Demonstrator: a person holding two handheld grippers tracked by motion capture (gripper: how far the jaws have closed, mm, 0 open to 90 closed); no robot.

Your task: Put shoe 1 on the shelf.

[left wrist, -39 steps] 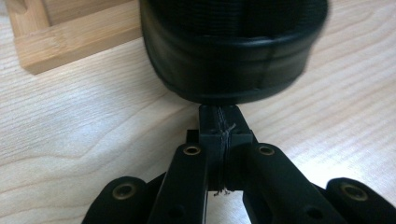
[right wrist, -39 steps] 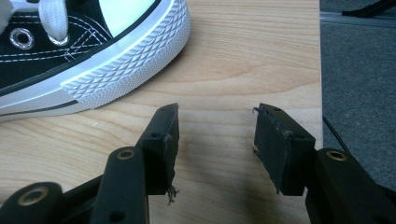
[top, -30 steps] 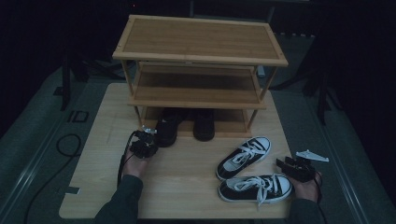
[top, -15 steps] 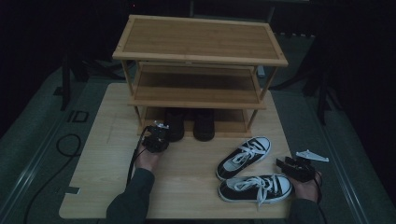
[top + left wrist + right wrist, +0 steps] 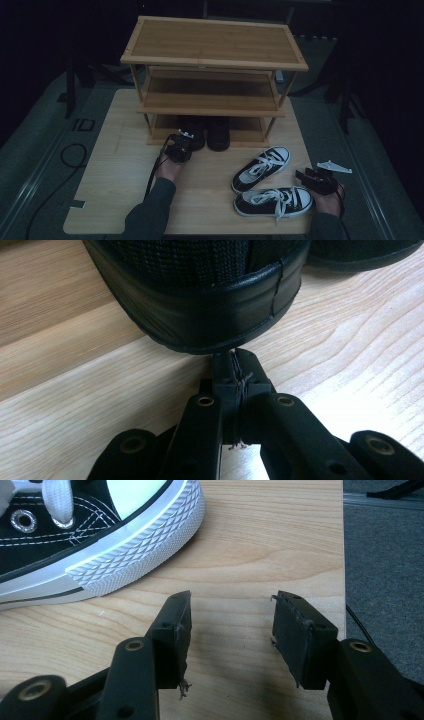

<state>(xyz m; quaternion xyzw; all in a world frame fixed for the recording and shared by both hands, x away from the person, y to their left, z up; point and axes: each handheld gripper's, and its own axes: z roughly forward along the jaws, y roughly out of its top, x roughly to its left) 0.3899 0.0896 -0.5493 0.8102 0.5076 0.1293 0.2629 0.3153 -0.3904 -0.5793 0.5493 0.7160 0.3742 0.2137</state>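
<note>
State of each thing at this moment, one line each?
Left gripper: shut, empty, tips at the black shoe's heel.
Right gripper: open, empty.
Black shoe: upright on the rack's bottom shelf.
Two sneakers: upright on the table, laced.
Rack: upper shelves empty.

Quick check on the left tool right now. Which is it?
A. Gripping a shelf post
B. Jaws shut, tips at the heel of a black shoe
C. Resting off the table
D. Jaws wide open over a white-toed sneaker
B: in the left gripper view the left tool has its jaws pressed together, tips against the black shoe heel.
</note>
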